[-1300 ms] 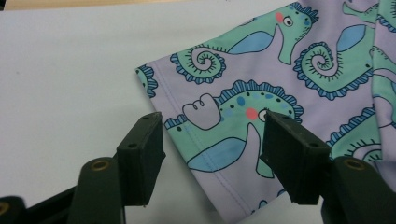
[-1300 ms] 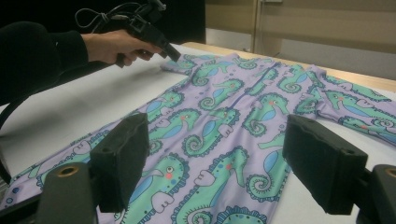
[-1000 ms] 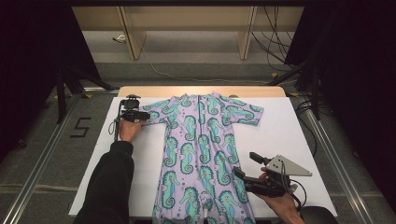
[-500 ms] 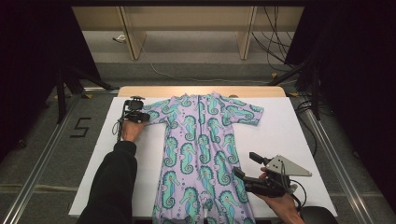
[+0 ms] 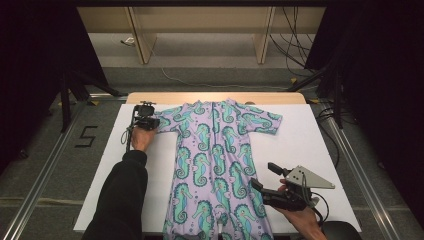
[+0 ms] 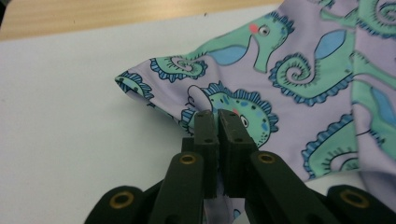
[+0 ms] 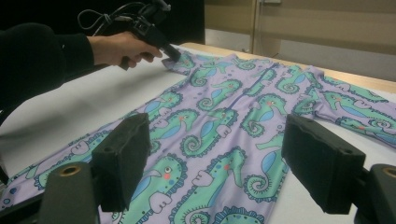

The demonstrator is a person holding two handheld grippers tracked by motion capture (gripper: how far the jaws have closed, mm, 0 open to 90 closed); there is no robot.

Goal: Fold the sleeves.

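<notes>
A lilac baby suit [image 5: 215, 160] printed with green seahorses lies flat, front up, along the middle of the white table [image 5: 320, 150]. My left gripper [image 5: 156, 123] is at the end of its left sleeve [image 5: 172, 117]. In the left gripper view, the gripper [image 6: 218, 116] has its jaws pressed together on the sleeve's lower hem [image 6: 187, 114]. My right gripper [image 5: 264, 176] hovers beside the suit's right leg with its jaws wide apart and nothing between them. In the right gripper view, that gripper [image 7: 215, 154] faces across the suit [image 7: 219, 121] toward the other hand [image 7: 121, 46].
A wooden strip [image 5: 150, 97] runs along the table's far edge. Beyond it are shelf legs [image 5: 142, 40] and cables [image 5: 295, 55] on the floor. Metal rails [image 5: 45, 165] flank the table. Bare white tabletop lies on both sides of the suit.
The left gripper has shifted only slightly at the sleeve end. The right gripper and the suit are as before.
</notes>
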